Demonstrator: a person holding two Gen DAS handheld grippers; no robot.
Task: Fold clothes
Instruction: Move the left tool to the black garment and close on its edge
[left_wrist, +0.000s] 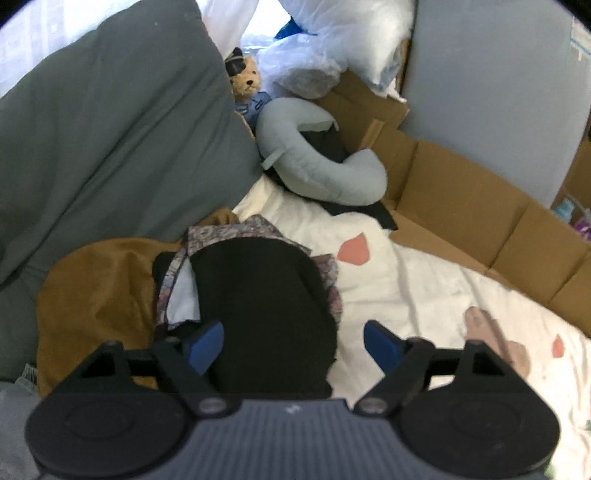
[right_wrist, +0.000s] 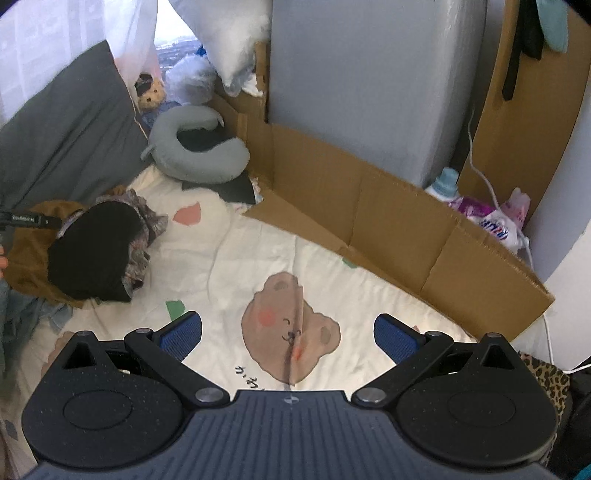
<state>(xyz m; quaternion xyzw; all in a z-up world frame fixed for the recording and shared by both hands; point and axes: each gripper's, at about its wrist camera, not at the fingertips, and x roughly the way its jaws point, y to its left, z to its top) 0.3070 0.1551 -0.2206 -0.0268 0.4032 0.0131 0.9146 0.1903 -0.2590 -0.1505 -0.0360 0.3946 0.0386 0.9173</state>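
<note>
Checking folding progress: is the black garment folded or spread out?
Folded: the black garment lies as a compact bundle atop a patterned garment, not spread across the bear-print blanket.

Black folded garment (left_wrist: 266, 306) over floral-print cloth (left_wrist: 221, 230); mustard-brown fabric (left_wrist: 96, 295) at nine o'clock; cream quilt (right_wrist: 229, 258) bears brown bear print (right_wrist: 291, 328).

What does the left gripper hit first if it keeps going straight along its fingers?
Most likely the black garment: it lies between the open fingers of the left gripper, atop the floral piece. Depth is unclear, so contact distance can't be judged.
</note>
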